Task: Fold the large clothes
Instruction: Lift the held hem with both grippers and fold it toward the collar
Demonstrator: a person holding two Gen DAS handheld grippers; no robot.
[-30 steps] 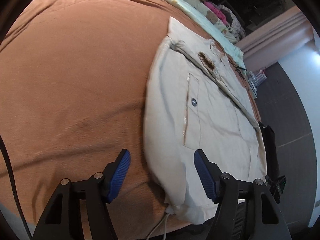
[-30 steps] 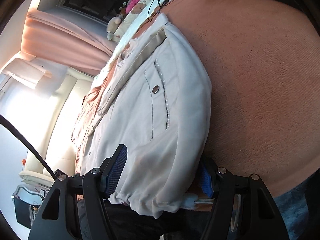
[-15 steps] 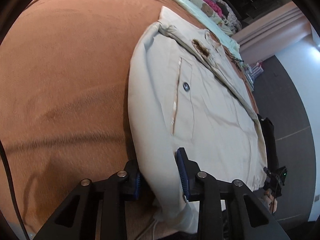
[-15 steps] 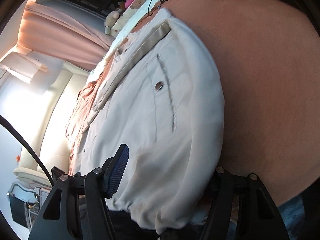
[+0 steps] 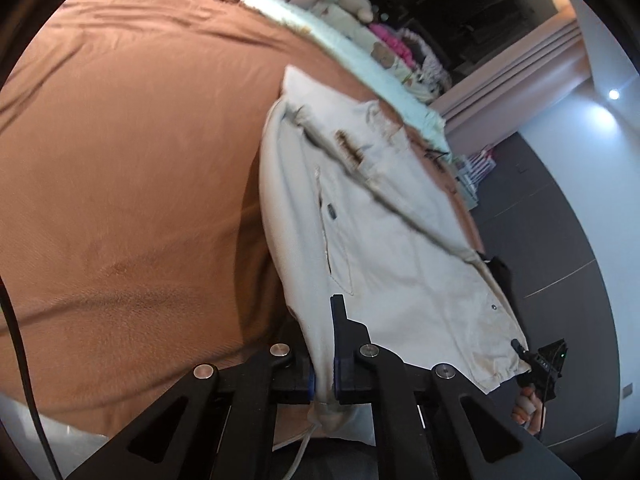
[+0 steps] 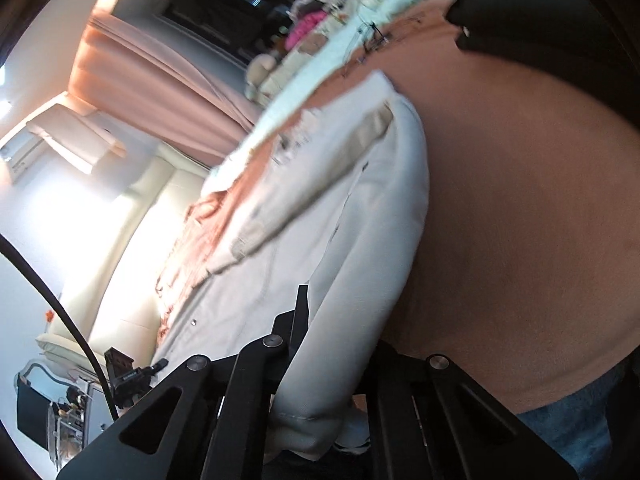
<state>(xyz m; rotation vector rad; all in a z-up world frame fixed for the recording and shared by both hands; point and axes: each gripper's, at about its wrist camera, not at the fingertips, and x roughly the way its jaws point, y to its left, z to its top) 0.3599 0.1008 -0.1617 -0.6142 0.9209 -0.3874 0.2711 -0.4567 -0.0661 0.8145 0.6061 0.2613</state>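
Observation:
A cream jacket (image 5: 392, 240) lies spread on the brown bedspread (image 5: 140, 160), collar away from me. My left gripper (image 5: 324, 360) is finishing closing on the jacket's near hem corner, pads pressing the cloth, a drawstring hanging below. In the right wrist view the same jacket (image 6: 360, 220) runs up from my right gripper (image 6: 336, 344), whose jaws are closing tight on the other hem corner; folds of fabric hide its right finger. Both corners are lifted off the bed. The right gripper (image 5: 536, 364), with a person's fingers on it, shows at the hem's far end in the left view.
A pale blanket with stuffed toys (image 5: 360, 60) lines the far side of the bed. Pink curtains (image 5: 520, 72) and grey floor (image 5: 560, 240) lie beyond. A black object (image 6: 540, 20) sits on the bedspread (image 6: 520, 200) at the upper right.
Both grippers went from open around the jacket's hem to shut on it. Both have then risen, pulling the hem up off the bed.

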